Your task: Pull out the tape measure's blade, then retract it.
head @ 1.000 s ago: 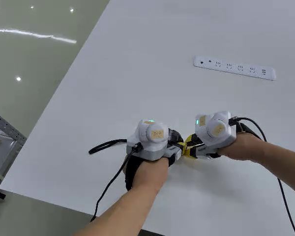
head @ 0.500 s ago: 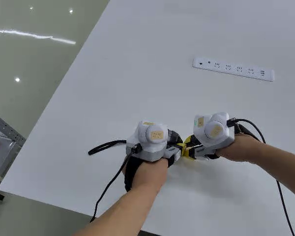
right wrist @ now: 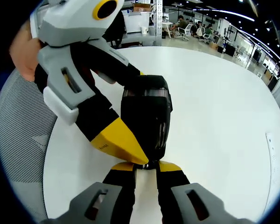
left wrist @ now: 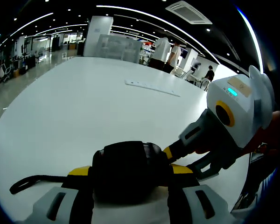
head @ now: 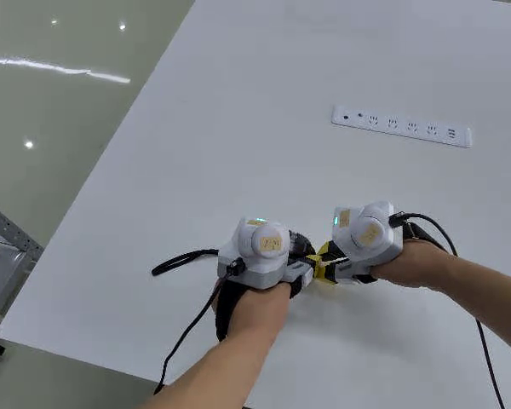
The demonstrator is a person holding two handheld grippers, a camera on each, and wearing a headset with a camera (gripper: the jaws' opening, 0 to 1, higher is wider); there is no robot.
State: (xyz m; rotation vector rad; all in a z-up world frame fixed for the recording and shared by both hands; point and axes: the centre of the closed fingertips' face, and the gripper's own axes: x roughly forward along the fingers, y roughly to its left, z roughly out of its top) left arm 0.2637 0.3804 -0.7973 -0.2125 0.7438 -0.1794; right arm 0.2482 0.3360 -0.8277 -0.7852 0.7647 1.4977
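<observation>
We see the left gripper's point(left wrist: 130, 171) 2 jaws spread wide, clamping the black tape measure point(left wrist: 130, 158) from both sides. The right gripper's point(right wrist: 147, 167) 2 jaws are nearly closed, pinching the case's front lip; the blade is too small to make out. Both meet over the white table point(head: 264, 102), with a power strip point(head: 400, 126) well apart.

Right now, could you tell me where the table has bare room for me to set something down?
Crowded: the near edge, where left tool and right tool grip the tape measure, black strap trailing left. Bare: the wide white table from there to the power strip, and all left of that strip.
</observation>
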